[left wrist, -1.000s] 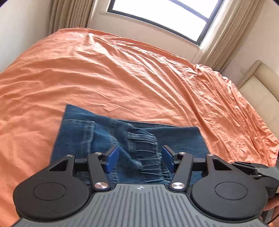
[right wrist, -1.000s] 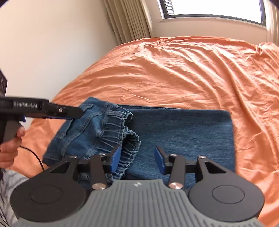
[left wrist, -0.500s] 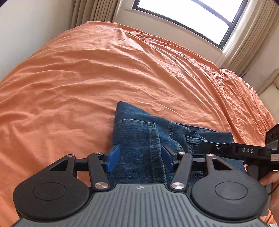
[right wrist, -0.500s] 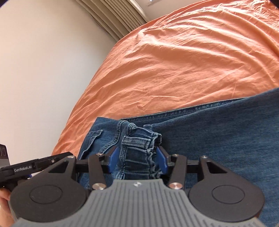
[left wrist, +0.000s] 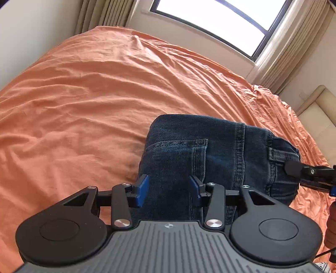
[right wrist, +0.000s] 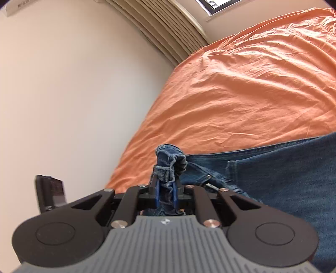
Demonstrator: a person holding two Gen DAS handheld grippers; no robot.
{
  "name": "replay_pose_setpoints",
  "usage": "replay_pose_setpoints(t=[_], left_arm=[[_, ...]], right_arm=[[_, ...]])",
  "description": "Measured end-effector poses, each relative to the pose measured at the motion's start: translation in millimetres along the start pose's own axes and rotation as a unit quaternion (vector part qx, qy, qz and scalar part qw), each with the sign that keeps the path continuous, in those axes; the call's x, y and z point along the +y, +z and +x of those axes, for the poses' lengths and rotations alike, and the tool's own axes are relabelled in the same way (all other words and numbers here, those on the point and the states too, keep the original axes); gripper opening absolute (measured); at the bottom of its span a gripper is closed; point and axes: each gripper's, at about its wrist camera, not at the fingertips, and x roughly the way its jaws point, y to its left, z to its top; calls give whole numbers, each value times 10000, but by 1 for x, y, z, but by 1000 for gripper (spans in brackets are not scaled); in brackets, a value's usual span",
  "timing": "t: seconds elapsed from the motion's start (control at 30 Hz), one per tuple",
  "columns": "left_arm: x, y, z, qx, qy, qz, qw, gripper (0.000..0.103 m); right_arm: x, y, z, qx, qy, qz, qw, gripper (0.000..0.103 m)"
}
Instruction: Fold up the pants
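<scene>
Covering most of both views, the orange bed sheet lies wrinkled under the window. On it rest the blue denim pants, partly folded, their near part raised off the bed. Left tongs are spread wide, the denim lying between the blue pads without being pinched. Right tongs are pressed together on a bunched waistband fold.

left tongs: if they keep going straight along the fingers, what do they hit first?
Likely the jeans: denim already lies between the open left tongs, and the folded bulk sits directly ahead. Orange bedsheet lies beyond; depth is unclear.
</scene>
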Motion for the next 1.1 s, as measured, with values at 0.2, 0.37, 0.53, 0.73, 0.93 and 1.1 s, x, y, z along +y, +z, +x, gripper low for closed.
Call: replay_pose_setpoints(t=[0.2,0.37,0.53,0.73,0.93,1.1], left_arm=[[-25,0,14,236,173,441,9986,43],[-28,-6,40,548,496,535,9958,40],[-21,-6,46,656,645,473,9946,40],[-16,-7,51,683,646,447,9946,40],[-10,-7,47,562,622,343,9959,40],[-11,2,20,16,414,158,9990,37]], right_arm=[[-48,-32,-11,-1,-572,972,9936,6],[-91,-48,14,220,-717,1418,9871,6],[-107,-49,30,213,-701,1487,9862,25],[-130,-46,46,261,-356,1861,9815,34],[-125,-37,60,232,-137,1869,9820,13],[-57,4,35,83,-211,690,9974,11]])
